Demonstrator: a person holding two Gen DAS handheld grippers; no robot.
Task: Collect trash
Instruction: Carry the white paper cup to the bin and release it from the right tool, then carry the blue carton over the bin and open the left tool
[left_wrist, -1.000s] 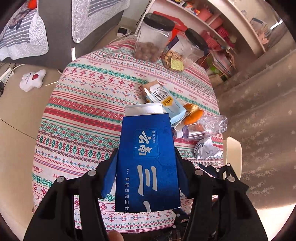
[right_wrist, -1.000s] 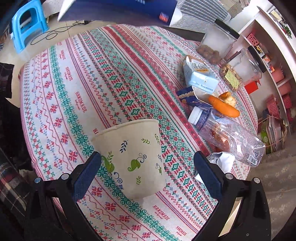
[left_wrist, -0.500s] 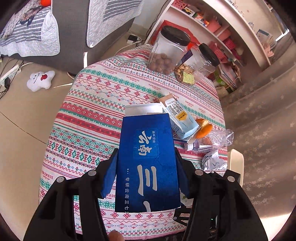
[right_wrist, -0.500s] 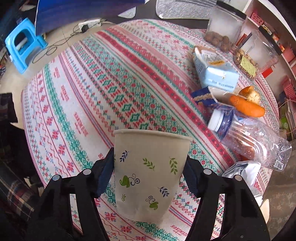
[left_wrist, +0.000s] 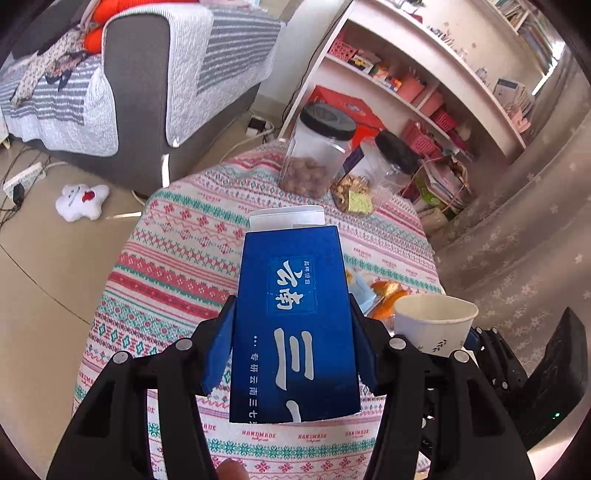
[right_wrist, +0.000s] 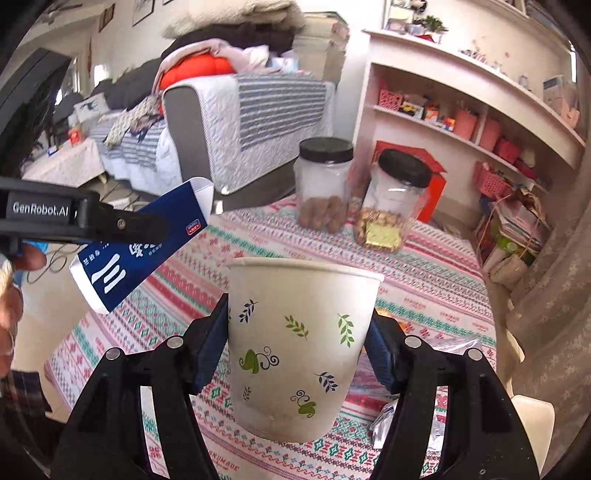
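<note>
A blue carton box (left_wrist: 295, 325) with white lettering stands between the pads of my left gripper (left_wrist: 291, 306), which is shut on it above the table. In the right wrist view the same box (right_wrist: 140, 240) hangs at the left, tilted. My right gripper (right_wrist: 297, 314) is shut on a white paper cup (right_wrist: 299, 347) printed with leaves, held upright off the table. That cup (left_wrist: 434, 325) also shows at the right of the left wrist view. An orange peel (left_wrist: 388, 291) peeks out between box and cup.
The round table (right_wrist: 424, 266) has a striped patterned cloth. Two black-lidded clear jars (right_wrist: 325, 184) (right_wrist: 391, 206) stand at its far side. A crumpled foil wrapper (right_wrist: 384, 421) lies near the front right. A sofa (left_wrist: 147, 92) and shelves (left_wrist: 424, 74) stand beyond.
My right gripper closed on the paper cup, lifted it off the table and turned it upright. The left gripper tilted up a little with the blue box still in it.
</note>
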